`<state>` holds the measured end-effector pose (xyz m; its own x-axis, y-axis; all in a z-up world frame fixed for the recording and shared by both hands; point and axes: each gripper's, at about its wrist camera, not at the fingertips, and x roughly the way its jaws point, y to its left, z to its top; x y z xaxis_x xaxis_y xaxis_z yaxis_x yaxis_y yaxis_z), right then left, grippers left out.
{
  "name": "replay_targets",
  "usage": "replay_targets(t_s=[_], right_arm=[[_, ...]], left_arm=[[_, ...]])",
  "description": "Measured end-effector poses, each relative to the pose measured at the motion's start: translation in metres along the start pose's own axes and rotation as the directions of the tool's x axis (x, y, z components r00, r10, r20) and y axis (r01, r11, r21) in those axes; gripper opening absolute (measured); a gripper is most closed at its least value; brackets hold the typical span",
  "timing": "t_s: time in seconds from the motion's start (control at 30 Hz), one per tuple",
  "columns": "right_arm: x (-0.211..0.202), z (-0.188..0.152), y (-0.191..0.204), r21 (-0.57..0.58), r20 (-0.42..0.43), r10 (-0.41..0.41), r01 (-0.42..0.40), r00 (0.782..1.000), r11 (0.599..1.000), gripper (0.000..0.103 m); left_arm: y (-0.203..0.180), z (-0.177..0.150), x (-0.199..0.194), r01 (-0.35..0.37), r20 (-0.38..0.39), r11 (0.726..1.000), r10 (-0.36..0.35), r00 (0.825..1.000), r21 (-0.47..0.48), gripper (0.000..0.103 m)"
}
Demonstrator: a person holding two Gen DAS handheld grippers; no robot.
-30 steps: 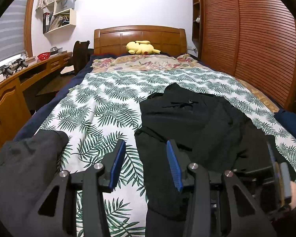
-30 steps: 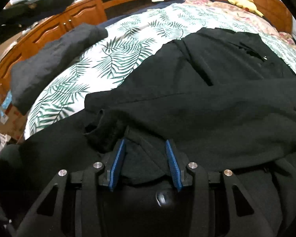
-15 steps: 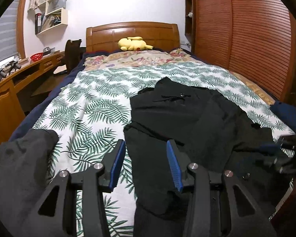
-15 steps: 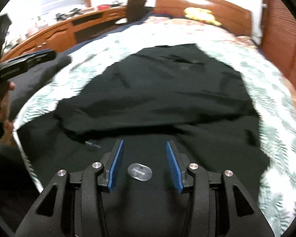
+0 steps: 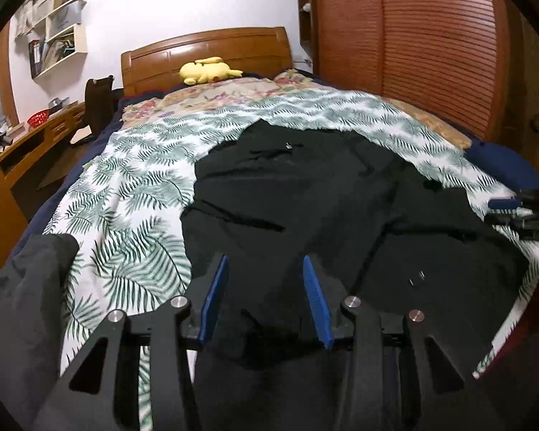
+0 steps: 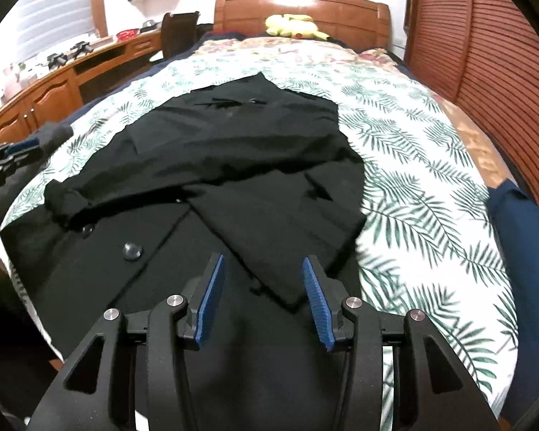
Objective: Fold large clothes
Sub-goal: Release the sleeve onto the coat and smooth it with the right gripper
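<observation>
Left gripper (image 5: 266,298) hangs with jaws parted over a black coat (image 5: 305,208) spread on the leaf-print bedspread (image 5: 133,194)

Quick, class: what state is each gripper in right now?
Left gripper: open, holding nothing, above the black coat.
Right gripper: open, holding nothing.

I see black coat (image 6: 233,165): matt woven cloth, glossy plastic buttons. Beneath coat, bedspread (image 6: 413,179): smooth printed cotton-like cloth. Beyond coat, headboard (image 6: 305,3): glossy varnished wood. My gripper pads (image 6: 208,309): ribbed blue, rubbery-looking.
</observation>
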<state>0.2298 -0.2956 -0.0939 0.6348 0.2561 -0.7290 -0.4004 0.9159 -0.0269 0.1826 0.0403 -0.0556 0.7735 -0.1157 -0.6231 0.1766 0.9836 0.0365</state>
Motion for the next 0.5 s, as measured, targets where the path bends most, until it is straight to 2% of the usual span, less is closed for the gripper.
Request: replay_targets(t_s=[0.13,0.33,0.5], right_arm=[[-0.006,-0.016,-0.012,-0.001,-0.012,-0.020,0.020,1.000,1.000,0.052],[-0.004,-0.041,-0.031,0.024,-0.047,-0.028,0.029,0.999,0.999,0.053],[-0.002,-0.060,-0.043,0.058,-0.070,-0.018,0.023,0.997,0.998,0.053]], left_arm=[[-0.005,-0.013,-0.009,-0.009,-0.025,1.000,0.009,1.000,0.001,0.042],[-0.001,-0.042,-0.016,-0.051,-0.101,0.999,0.051,0.994,0.008,0.042],[0.015,-0.067,-0.016,-0.077,-0.161,0.997,0.072,0.984,-0.027,0.042]])
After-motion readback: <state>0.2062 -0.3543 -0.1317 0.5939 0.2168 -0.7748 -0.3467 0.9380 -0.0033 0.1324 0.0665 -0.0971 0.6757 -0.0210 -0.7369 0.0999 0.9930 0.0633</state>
